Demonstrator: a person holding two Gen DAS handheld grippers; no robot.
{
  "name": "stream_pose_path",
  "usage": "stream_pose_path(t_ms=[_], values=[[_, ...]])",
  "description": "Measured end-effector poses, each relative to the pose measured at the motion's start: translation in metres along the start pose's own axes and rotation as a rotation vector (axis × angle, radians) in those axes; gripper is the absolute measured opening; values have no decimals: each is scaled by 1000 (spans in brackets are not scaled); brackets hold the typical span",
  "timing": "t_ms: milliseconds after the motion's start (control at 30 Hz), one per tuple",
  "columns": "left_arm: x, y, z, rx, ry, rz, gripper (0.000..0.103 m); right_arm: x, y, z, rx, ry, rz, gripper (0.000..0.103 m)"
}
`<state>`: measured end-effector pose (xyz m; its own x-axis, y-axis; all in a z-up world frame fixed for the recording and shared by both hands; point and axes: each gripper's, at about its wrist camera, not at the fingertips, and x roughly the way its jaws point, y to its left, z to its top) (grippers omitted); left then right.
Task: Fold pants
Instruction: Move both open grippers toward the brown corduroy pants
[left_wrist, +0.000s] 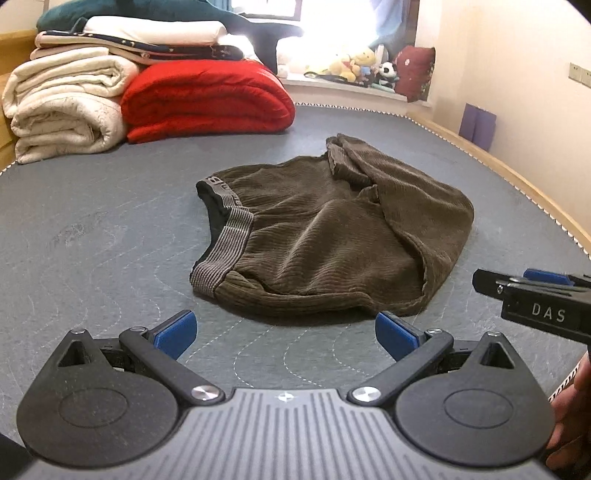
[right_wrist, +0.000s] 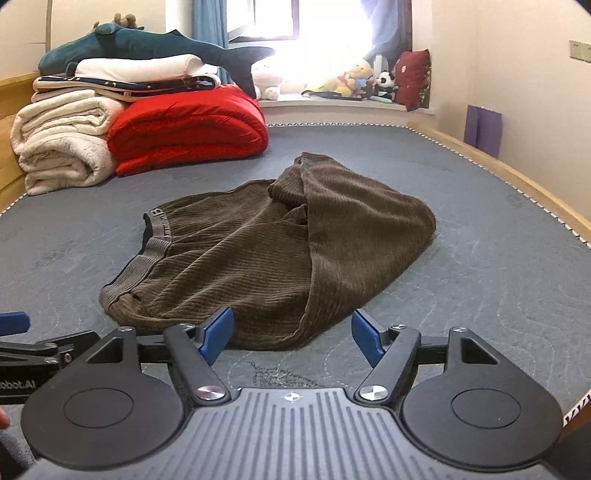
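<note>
The brown pants (right_wrist: 266, 254) lay crosswise on the bed (right_wrist: 480, 277), just ahead of the right gripper (right_wrist: 291, 338); both grippers' jaws stood apart, left gripper (left_wrist: 286, 334) slightly farther back.

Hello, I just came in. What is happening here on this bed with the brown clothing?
A person holds a two-finger gripper in each hand and is folding brown corduroy pants on a grey mattress. The pants already lie folded over into a compact bundle, with the striped waistband on the left. The left gripper and the right gripper are both open and hold nothing, just short of the near edge of the pants. Folded blankets are stacked at the far left.
</note>
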<state>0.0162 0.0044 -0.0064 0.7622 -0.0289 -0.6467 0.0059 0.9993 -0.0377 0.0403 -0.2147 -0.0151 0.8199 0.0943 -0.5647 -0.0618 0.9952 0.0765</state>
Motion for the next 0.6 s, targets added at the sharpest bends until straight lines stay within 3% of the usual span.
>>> stream_pose_path(t_ms=[133,400,600], values=[[7,-2,0,-2,36,-9,103,2,0,0,1,12,16,72],[6,-3,-5,-19,35,-62,103,3,1,-3,-16,39,48,70],[1,-7,-5,3,-4,-59,103,4,-2,-2,-12,50,43,59]])
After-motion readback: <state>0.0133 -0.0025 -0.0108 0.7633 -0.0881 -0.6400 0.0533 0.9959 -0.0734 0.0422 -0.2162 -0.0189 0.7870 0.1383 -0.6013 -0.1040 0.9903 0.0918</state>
